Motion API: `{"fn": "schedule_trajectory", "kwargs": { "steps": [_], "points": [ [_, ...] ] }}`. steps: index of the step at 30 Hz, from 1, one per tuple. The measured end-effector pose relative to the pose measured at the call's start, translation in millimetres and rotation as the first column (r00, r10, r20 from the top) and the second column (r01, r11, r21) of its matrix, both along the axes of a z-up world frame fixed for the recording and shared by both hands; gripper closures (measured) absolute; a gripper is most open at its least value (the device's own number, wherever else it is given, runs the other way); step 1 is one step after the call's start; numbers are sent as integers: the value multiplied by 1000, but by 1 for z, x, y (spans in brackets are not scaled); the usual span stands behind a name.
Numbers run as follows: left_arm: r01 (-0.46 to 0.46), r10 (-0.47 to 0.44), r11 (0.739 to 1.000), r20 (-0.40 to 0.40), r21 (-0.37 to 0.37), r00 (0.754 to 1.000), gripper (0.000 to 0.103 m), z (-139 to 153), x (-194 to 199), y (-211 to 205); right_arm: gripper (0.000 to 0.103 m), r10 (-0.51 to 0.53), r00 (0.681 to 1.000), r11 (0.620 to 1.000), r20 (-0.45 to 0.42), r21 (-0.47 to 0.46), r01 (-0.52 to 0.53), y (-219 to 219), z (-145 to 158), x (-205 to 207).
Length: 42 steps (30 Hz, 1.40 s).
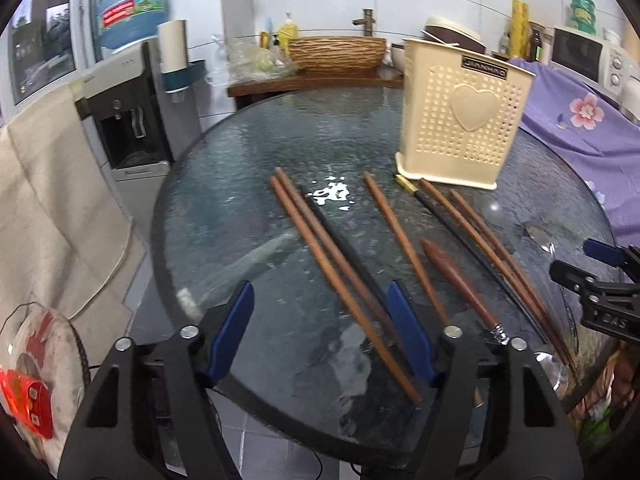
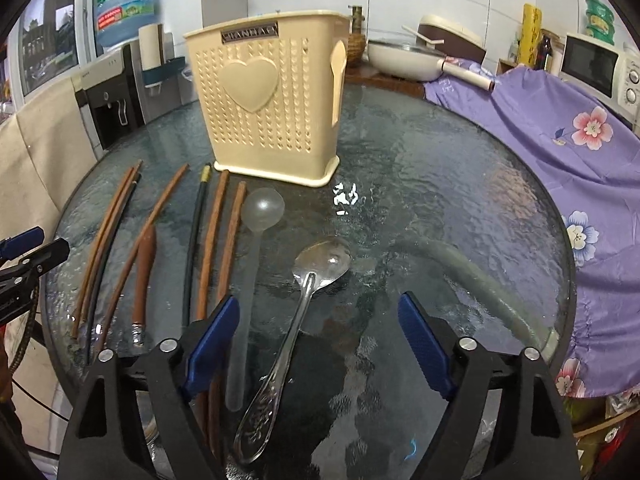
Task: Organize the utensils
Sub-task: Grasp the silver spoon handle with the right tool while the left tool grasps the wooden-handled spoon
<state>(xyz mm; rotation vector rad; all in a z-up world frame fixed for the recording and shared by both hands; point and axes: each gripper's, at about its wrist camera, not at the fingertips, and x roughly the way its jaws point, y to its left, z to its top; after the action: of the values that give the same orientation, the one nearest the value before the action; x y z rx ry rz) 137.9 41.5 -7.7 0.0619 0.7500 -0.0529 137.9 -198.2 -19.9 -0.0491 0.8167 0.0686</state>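
Note:
A cream perforated utensil holder with a heart on its side stands upright on the round glass table. In front of it lie several brown chopsticks, a black chopstick with a gold tip and a brown-handled utensil. My left gripper hangs open over the near ends of the left-hand chopsticks, touching none. A metal spoon and a clear plastic spoon lie to the right of them. My right gripper is open above the metal spoon's handle.
A purple flowered cloth drapes along the table's right side. A water dispenser and a beige cloth stand to the left. A counter behind holds a woven basket, a pan and a microwave.

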Motion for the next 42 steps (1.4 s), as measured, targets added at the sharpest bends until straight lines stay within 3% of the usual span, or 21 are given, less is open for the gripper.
{"fn": "schedule_trajectory", "kwargs": {
  "steps": [3, 8, 14, 20, 34, 42],
  "points": [
    [-7, 7, 1000, -29, 1, 1000, 43, -5, 9, 3, 29, -6, 1000, 1000, -14, -4, 6, -2, 0, 6],
    [-19, 16, 998, -66, -58, 998, 53, -5, 21, 8, 32, -14, 999, 1000, -42, -14, 13, -2, -4, 17],
    [120, -129, 987, -80, -104, 988, 53, 6, 24, -28, 37, -13, 997, 1000, -72, -17, 12, 0, -6, 25],
    [172, -187, 978, -119, -120, 975, 54, -1, 29, -52, 39, -13, 996, 1000, -89, -7, 13, -1, -10, 30],
    [214, -227, 972, -148, -102, 962, 71, -3, 30, -75, 51, -19, 994, 1000, -104, 16, 21, -1, -8, 42],
    [212, -228, 972, -213, -96, 950, 77, -14, 35, -89, 56, -9, 995, 1000, -100, 19, 11, -6, -9, 40]
  ]
}}
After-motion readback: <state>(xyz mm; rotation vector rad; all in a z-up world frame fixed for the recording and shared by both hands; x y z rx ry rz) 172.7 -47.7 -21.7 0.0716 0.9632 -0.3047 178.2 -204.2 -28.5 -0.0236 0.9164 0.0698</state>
